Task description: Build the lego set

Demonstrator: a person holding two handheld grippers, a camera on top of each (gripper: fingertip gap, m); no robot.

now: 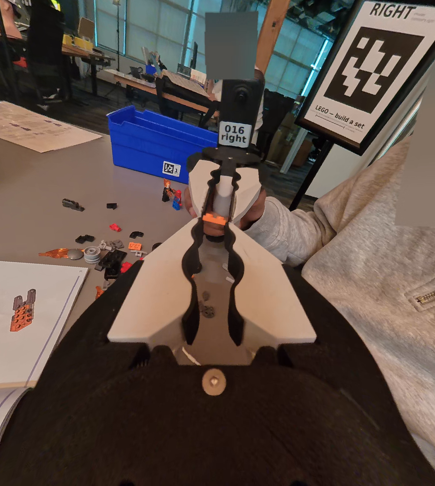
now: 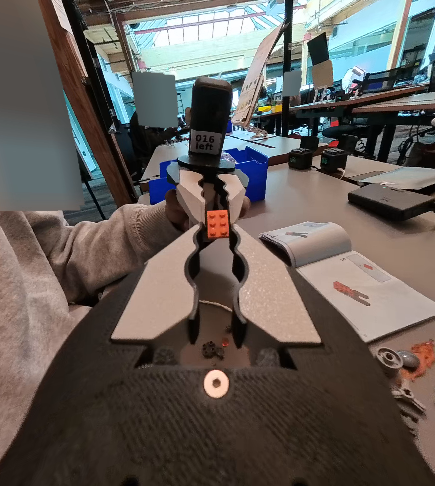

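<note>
Left wrist view, left to right: an open instruction booklet [image 1: 14,315]; a blue bin [image 1: 153,147] bearing a coded sticker [image 1: 171,168]; a printed white label [image 1: 234,133] on my right claw's camera housing; a framed marker sign [image 1: 377,68]. My left claw [image 1: 212,226] and right claw [image 2: 217,228] meet tip to tip above the table [image 2: 316,205], both closed on the orange plate [image 2: 217,224]. Its long axis is upright, its studs facing the right camera.

The brick [image 2: 217,224] is orange, the bin [image 1: 158,143] blue, and the table [image 1: 40,189] plain grey. The sleeve [image 2: 92,249] is light grey, the booklet [image 2: 363,292] pale blue.
</note>
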